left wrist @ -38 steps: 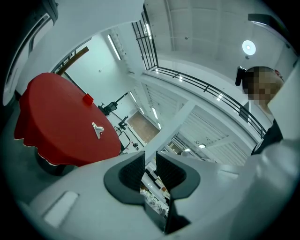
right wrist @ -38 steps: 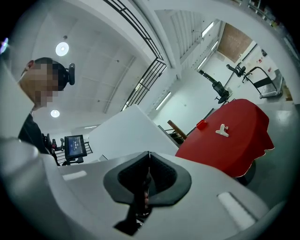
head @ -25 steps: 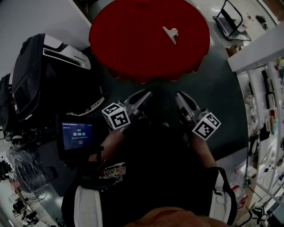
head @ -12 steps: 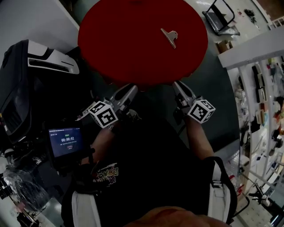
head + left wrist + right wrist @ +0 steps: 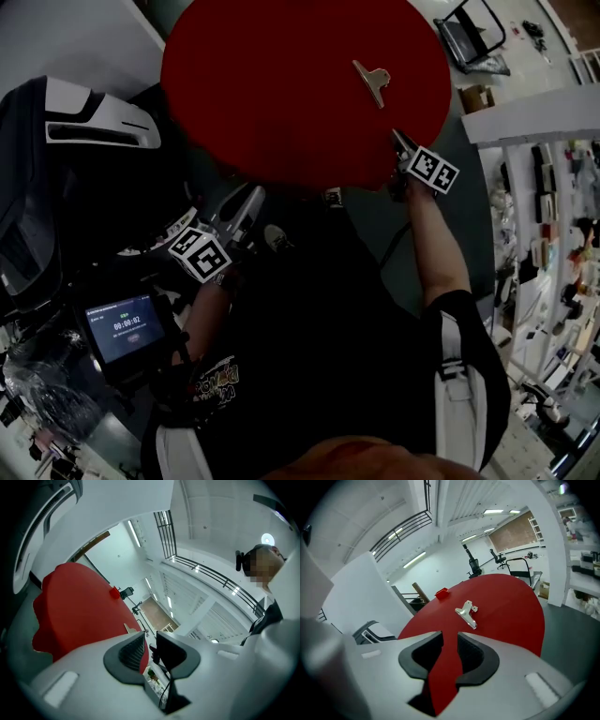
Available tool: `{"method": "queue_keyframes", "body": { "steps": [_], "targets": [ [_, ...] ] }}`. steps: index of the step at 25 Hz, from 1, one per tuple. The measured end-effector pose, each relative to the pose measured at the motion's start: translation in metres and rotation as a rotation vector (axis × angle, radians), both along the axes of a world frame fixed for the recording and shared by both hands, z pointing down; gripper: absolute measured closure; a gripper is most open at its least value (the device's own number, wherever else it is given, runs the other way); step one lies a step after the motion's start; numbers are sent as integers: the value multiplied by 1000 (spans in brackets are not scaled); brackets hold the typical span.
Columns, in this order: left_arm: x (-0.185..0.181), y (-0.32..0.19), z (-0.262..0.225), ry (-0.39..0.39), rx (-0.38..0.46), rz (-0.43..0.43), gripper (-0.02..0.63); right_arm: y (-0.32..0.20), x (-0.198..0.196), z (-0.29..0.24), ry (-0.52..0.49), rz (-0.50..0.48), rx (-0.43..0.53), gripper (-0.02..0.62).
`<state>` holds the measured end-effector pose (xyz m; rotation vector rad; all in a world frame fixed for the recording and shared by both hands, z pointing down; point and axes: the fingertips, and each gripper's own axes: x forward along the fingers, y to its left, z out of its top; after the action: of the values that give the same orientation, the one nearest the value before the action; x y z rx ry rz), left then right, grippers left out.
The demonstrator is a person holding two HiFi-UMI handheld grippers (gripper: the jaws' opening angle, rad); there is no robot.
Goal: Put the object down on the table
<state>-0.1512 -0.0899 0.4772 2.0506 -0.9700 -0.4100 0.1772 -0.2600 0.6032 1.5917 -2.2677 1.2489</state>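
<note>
A silver metal clip [image 5: 373, 80] [image 5: 466, 613] lies on the round red table [image 5: 281, 84] [image 5: 506, 606], right of its middle. My right gripper [image 5: 398, 141] [image 5: 450, 641] reaches over the table's near right edge and points at the clip from a short distance. Its jaws have just been opening, and only the red tabletop shows between them. Below the table's near edge, my left gripper [image 5: 255, 195] [image 5: 151, 641] points level past the tablecloth [image 5: 79, 606]. A narrow gap separates its pads, with nothing in it.
A black and white case [image 5: 66, 159] stands left of the table. A small screen [image 5: 120, 326] showing a timer sits by my left arm. Shelves [image 5: 553, 187] line the right side. A small red thing [image 5: 441, 593] sits at the table's far edge.
My right gripper has gone forward and down, from in front of my body to over the table's edge near the clip, and its jaws have spread. The left gripper shifted left and lower in view.
</note>
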Motion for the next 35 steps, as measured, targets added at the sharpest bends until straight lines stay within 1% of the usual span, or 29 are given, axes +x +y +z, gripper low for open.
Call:
{"method": "queue_keyframes", "body": {
  "steps": [3,5,7,10,13,15,16,17,18,20,22,24,27,32,35],
  "targets": [
    [-30,-18,11,-16,-36,-69,529,-64,-4,21,50,24,-38,489],
    [-45,-30,17,-21,-58,-123,529,-103,-4,33,47,46,-60,489],
    [-50,-38,17,-39,-83,-170,529,-137,-2,41,39,44,-71,485],
    [-48,-47,15,-77,-126,-217,529,-176,-3,60,89,-27,-107,465],
    [-36,-75,19,-74,-147,-251,529,-218,2,69,150,-93,-115,463],
    [-27,-91,28,-68,-161,-263,529,-235,-1,79,156,-151,-118,458],
    [-22,-96,33,-66,-168,-266,529,-239,-6,83,156,-189,-120,443],
    [-17,-100,35,-64,-176,-269,529,-241,-11,86,160,-231,-122,447],
    [-14,-103,37,-61,-183,-272,529,-241,-18,86,175,-277,-121,454],
    [-9,-105,36,-48,-197,-279,529,-236,-32,82,233,-368,-112,505],
    [-7,-105,34,-32,-206,-283,529,-231,-39,77,268,-426,-105,500],
    [-6,-108,32,-21,-205,-284,529,-230,-43,73,250,-444,-112,508],
    [-3,-113,30,-16,-196,-280,529,-228,-45,70,220,-437,-114,516],
    [-2,-114,31,-16,-187,-271,529,-222,-55,56,180,-413,-63,555],
    [-4,-109,37,-14,-196,-268,529,-212,-67,51,157,-411,-53,571]
  ]
}}
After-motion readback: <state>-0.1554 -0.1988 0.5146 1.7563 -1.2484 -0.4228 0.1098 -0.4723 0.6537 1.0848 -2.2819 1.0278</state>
